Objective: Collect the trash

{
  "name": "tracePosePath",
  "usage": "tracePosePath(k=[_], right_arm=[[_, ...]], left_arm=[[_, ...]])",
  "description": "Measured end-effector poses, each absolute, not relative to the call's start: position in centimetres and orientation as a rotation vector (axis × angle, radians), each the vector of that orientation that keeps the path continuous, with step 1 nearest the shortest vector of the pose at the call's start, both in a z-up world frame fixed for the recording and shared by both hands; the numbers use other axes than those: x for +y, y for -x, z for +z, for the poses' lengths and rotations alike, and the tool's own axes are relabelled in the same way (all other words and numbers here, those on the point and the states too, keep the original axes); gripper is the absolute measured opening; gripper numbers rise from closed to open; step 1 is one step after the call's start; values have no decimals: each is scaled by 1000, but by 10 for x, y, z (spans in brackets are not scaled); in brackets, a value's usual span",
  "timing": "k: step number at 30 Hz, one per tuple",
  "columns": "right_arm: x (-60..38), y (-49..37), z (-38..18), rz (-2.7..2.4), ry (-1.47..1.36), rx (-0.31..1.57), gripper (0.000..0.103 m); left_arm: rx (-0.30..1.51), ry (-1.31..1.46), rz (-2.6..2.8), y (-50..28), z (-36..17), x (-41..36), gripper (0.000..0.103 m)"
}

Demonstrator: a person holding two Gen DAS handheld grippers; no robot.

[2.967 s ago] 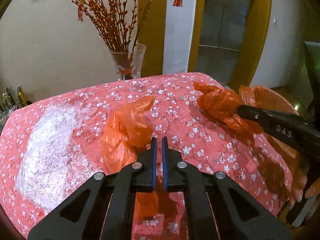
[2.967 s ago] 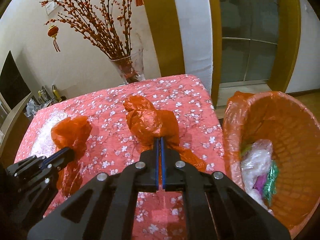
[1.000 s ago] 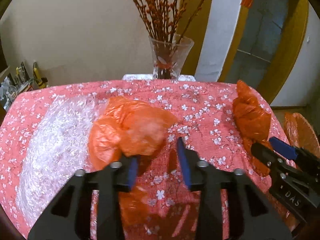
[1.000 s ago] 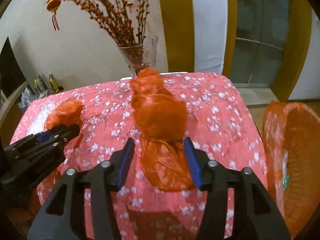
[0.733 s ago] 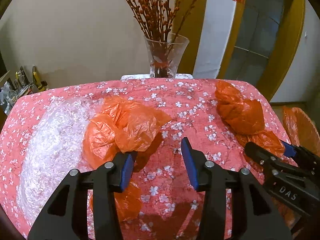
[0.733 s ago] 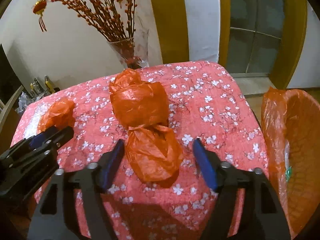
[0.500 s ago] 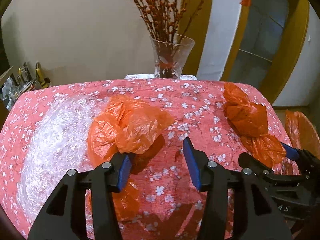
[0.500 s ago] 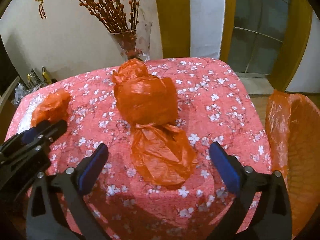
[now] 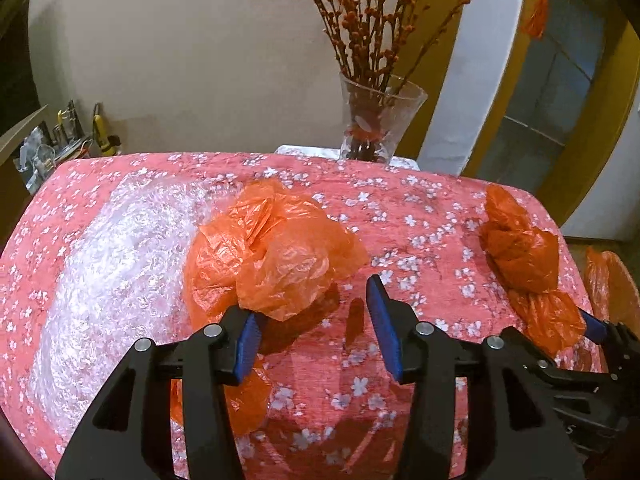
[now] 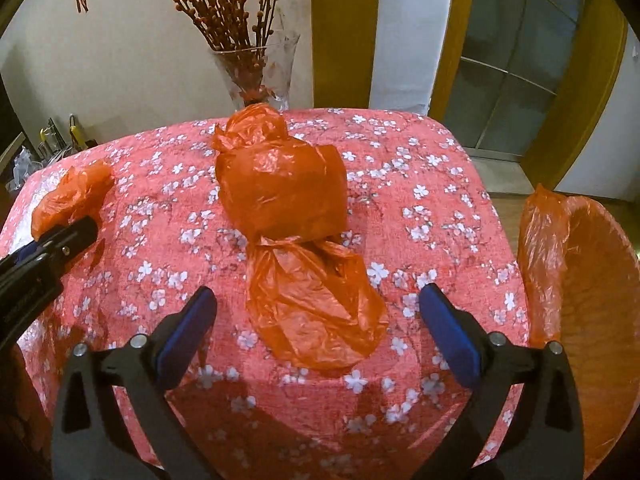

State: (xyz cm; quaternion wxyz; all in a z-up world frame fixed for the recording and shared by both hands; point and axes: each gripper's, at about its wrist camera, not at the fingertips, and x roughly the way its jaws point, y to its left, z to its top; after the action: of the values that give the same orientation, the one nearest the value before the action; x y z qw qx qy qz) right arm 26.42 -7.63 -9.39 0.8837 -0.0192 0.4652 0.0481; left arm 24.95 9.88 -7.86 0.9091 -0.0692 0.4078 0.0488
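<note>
Orange bags are lying loose on the floral tablecloth: knotted bag ahead of the right gripper, crumpled bag touching the left gripper's left pad. Right jaws, having just been opening, are standing wide and empty; left jaws are standing half-spread, gripping nothing. Orange-lined bin is sitting just beside the table's right edge.

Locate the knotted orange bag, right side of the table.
Right wrist view: the knotted orange bag lies mid-table, just ahead of the open right tongs, with the glass vase behind it and the orange basket off the table's right edge.
</note>
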Motion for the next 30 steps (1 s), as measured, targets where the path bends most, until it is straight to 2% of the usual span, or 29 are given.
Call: tracePosePath(k=[8, 13, 30], right_arm=[[-78, -262, -94, 96, 42, 969, 99], [-79, -263, -94, 97, 42, 970, 99], [-78, -263, -94, 97, 43, 971, 99]], left_arm=[[900, 72, 138, -262, -85, 91, 50], [905, 60, 139, -265, -85, 88, 56], [909, 63, 127, -266, -87, 86, 64]])
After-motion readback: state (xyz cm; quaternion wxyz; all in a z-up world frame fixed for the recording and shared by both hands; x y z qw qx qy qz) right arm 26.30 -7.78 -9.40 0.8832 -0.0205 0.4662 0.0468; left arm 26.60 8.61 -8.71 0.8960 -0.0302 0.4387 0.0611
